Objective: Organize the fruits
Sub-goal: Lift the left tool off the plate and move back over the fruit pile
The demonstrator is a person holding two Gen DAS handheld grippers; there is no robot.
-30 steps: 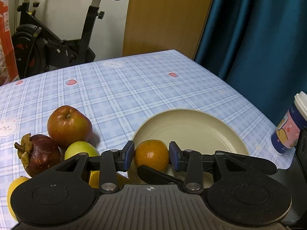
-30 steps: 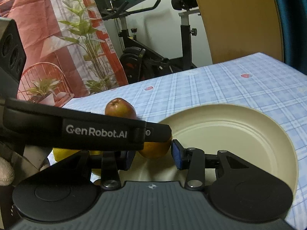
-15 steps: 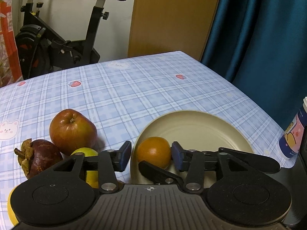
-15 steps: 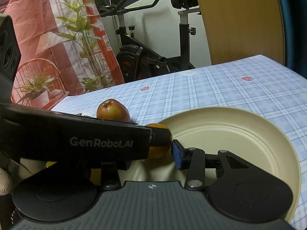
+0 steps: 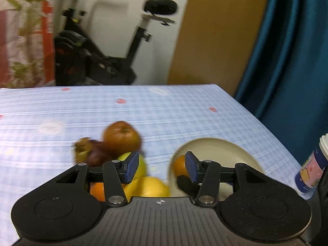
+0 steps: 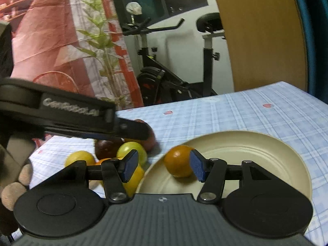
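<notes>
An orange lies free on the left part of the cream plate; it also shows in the left wrist view, half hidden by a pad. My left gripper is open and empty, raised above the fruit pile to the plate's left. The pile holds a red apple, a mangosteen, a green apple and yellow fruit. My right gripper is open and empty, at the plate's near left edge. The left gripper's body crosses the right wrist view.
A printed paper cup stands at the table's right edge. The plaid tablecloth runs to the far edge; an exercise bike, a plant and a blue curtain stand beyond.
My left gripper let go of the orange on the plate, opened wider, and swung up and left over the fruit pile. The right gripper rose a little.
</notes>
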